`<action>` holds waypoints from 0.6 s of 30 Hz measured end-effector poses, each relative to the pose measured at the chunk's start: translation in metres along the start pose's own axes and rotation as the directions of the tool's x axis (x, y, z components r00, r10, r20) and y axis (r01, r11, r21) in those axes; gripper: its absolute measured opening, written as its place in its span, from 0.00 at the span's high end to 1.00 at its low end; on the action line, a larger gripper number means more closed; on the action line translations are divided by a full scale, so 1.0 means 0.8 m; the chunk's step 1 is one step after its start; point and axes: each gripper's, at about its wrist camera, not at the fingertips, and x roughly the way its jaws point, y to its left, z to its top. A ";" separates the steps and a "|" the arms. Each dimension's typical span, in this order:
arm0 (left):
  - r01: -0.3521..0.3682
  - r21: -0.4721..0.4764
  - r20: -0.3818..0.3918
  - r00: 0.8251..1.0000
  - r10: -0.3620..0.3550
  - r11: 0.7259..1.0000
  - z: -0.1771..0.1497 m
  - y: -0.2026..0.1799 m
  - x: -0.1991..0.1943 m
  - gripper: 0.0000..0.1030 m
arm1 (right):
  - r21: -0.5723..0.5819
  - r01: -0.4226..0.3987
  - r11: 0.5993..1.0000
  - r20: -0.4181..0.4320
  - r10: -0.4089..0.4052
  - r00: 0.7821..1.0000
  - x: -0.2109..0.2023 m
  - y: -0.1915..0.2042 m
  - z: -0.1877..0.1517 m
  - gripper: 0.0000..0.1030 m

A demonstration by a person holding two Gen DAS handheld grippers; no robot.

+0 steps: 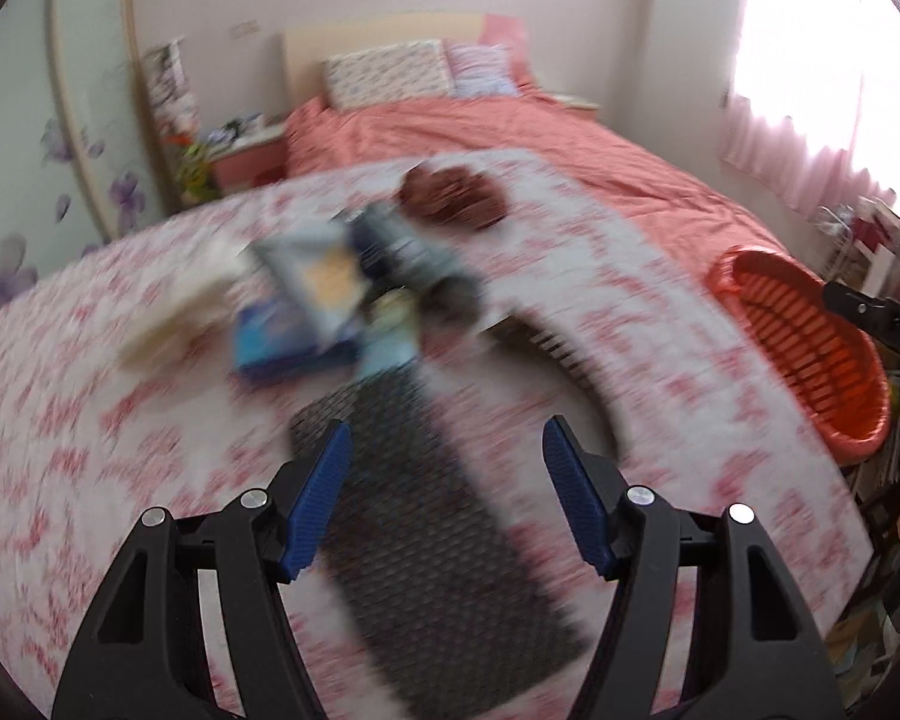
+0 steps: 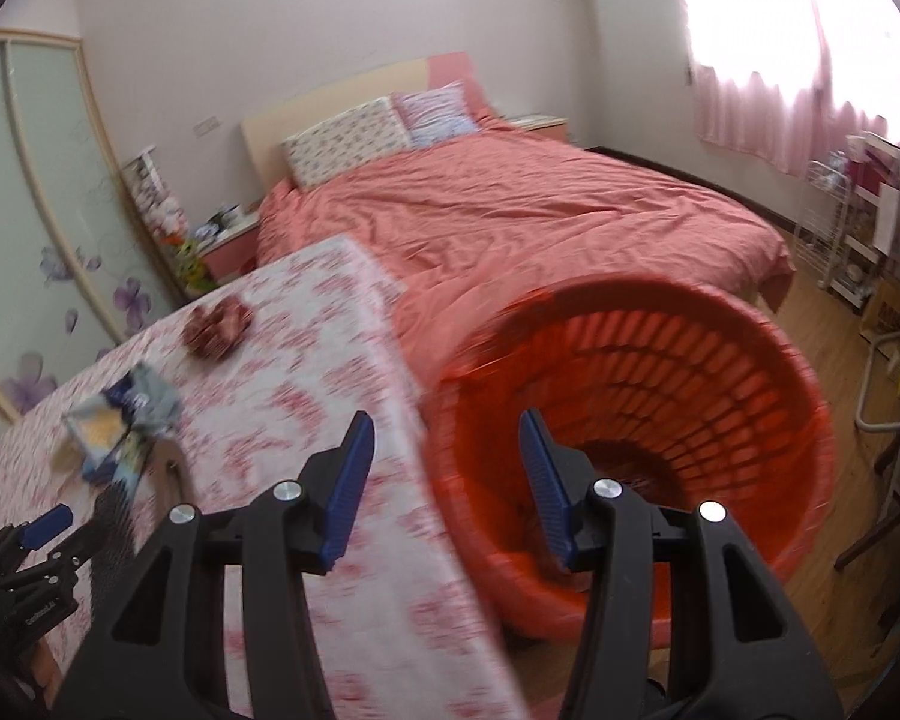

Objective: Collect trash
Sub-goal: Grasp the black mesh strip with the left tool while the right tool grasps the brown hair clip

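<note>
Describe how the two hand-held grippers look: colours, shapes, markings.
The left hand-held gripper and the right hand-held gripper look alike: black plastic frames with cut-out slots, silver round pivot bolts, and two flat blue ribbed fingers that taper toward the tips. In the right wrist view, the left one's black body carries small white lettering, too blurred to read. No cables or sleeves are visible.

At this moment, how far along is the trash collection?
Little looks done. The red basket beside the table shows something dark at its bottom, too blurred to identify. Nothing is in hand: the left gripper is open above a dark mat, and the right gripper is open over the basket's near rim. Left to do: the pile of wrappers and a reddish-brown clump lie on the tablecloth.
</note>
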 end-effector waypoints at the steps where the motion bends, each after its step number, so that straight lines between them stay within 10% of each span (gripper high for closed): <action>1: -0.003 -0.011 -0.010 1.000 0.003 1.000 -0.003 0.007 0.002 0.36 | -0.009 -0.011 1.000 -0.008 0.011 1.000 0.003 0.010 -0.003 0.51; 7: 0.021 -0.049 -0.058 0.998 -0.024 0.999 -0.019 0.024 0.015 0.39 | -0.085 -0.105 0.991 -0.061 0.100 0.993 0.020 0.088 -0.020 0.51; 18: -0.003 -0.031 -0.061 0.998 0.001 1.000 -0.030 0.037 0.019 0.90 | -0.168 -0.215 0.962 -0.137 0.193 0.972 0.039 0.171 -0.041 0.51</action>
